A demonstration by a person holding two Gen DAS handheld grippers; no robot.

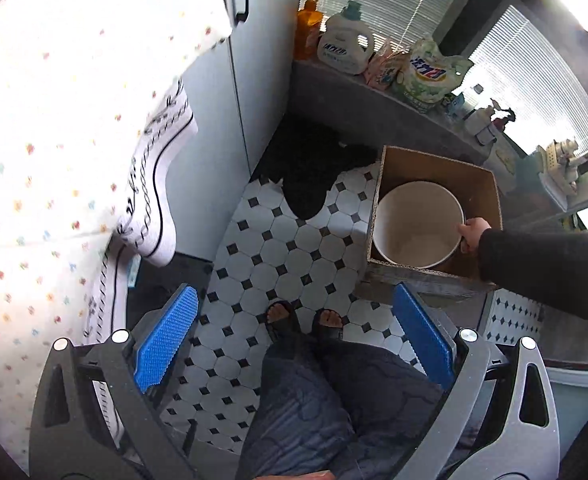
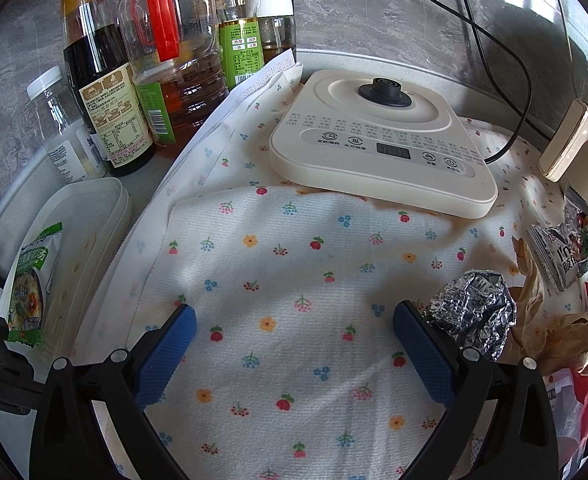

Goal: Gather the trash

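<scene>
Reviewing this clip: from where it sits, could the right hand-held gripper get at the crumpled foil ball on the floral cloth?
Probably yes. The right hand-held gripper is open and empty, and the foil ball lies just outside its right finger on the floral cloth, uncovered. Brown paper crowds its far side only.

Your left gripper (image 1: 294, 344) points straight down, jaws spread wide with nothing between the blue pads (image 1: 166, 336). Below it are your legs (image 1: 333, 412) and sandalled feet (image 1: 303, 322). A bare hand (image 1: 471, 232) on a dark sleeve (image 1: 549, 268) reaches in from the right (fingers curled closed in a grip). Your right gripper (image 2: 294, 344) sits low and level, jaws equally wide, empty.
</scene>
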